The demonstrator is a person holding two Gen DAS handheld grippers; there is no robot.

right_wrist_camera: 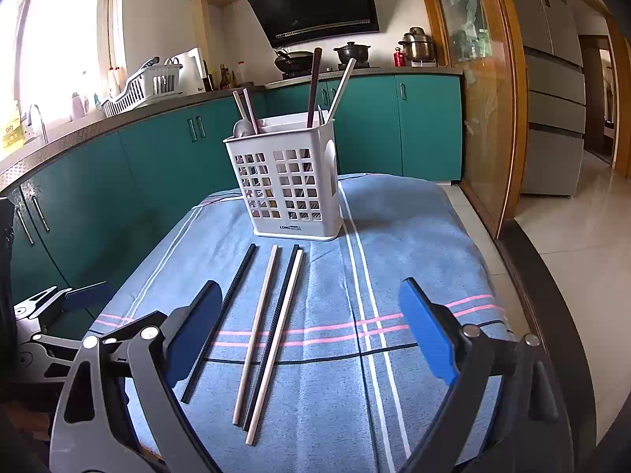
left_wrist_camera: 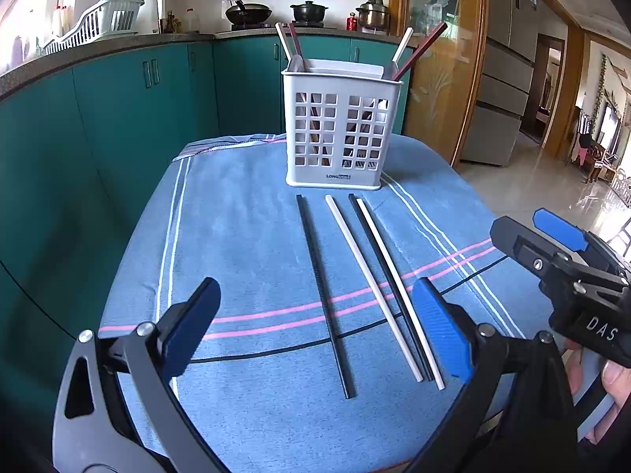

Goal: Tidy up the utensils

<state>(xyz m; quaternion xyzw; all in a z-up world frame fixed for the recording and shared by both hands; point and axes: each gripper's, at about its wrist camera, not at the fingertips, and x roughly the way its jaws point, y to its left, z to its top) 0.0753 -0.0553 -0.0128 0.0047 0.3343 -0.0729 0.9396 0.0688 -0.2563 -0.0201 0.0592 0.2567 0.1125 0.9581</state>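
Step in hand: I judge this the approach before a pick; four chopsticks lie loose on the bench (left_wrist_camera: 244,236), none yet grasped.
Left gripper (left_wrist_camera: 315,327): my jaws are spread wide and hold nothing; they hover above the near ends of the chopsticks.
Right gripper (right_wrist_camera: 315,331): likewise spread and empty, hovering just right of the row (in the left wrist view it shows at the right edge, apart from the sticks).
Black chopstick, outer (left_wrist_camera: 325,295): lies alone at the left of the row, running away from me toward the basket.
White chopstick, inner (left_wrist_camera: 372,287): thin, pale, apart from its neighbours at the far end.
Black-and-white pair (left_wrist_camera: 394,287): one black and one white stick lie side by side, touching or nearly so; separating them may be awkward.
Utensil basket (left_wrist_camera: 341,134): white, perforated, upright at the far end of the bench; chopsticks and a spoon already stand in it.
Bench cover (right_wrist_camera: 394,244): blue striped cloth, soft, so thin sticks may press in.
Next move: lower one gripper across a single stick, close on it, lift, and tip it into the basket.
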